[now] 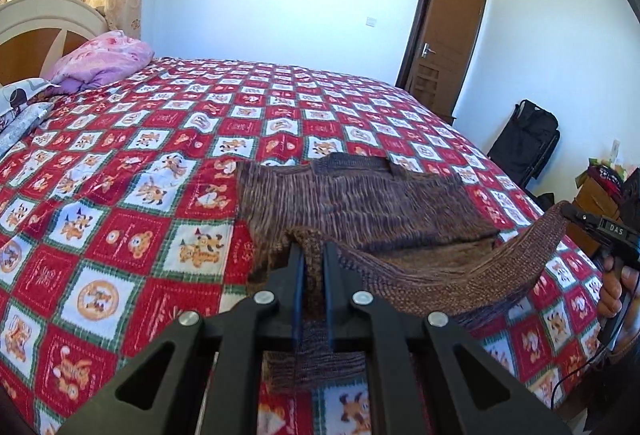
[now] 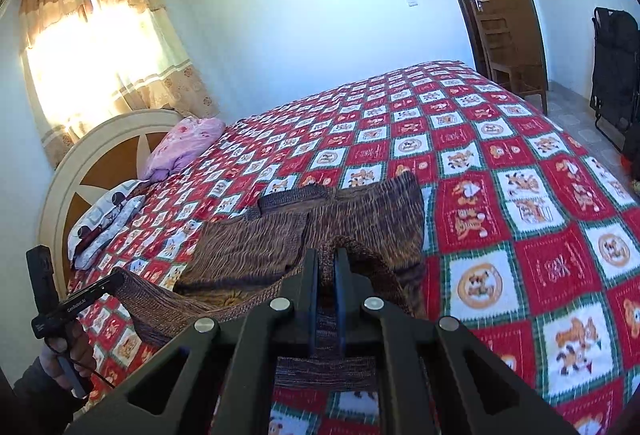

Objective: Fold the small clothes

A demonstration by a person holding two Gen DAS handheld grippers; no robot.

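Both tools (image 1: 313,251) pinch the brown knit garment's (image 1: 360,203) hem.

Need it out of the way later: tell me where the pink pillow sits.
The pink pillow lies at the head of the bed, against the headboard, upper left in the left wrist view, well beyond the brown knit garment.

a home bedroom: a wide bed (image 1: 280,107) with headboard (image 2: 100,163) and pillows, curtained window (image 2: 100,47) behind it, wooden door (image 1: 448,35) beyond its foot.

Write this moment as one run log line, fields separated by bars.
step: folding brown knit sweater | left gripper: shut on hem | right gripper: shut on hem | hem lifted, sagging between grippers | rest lies on checked bedspread
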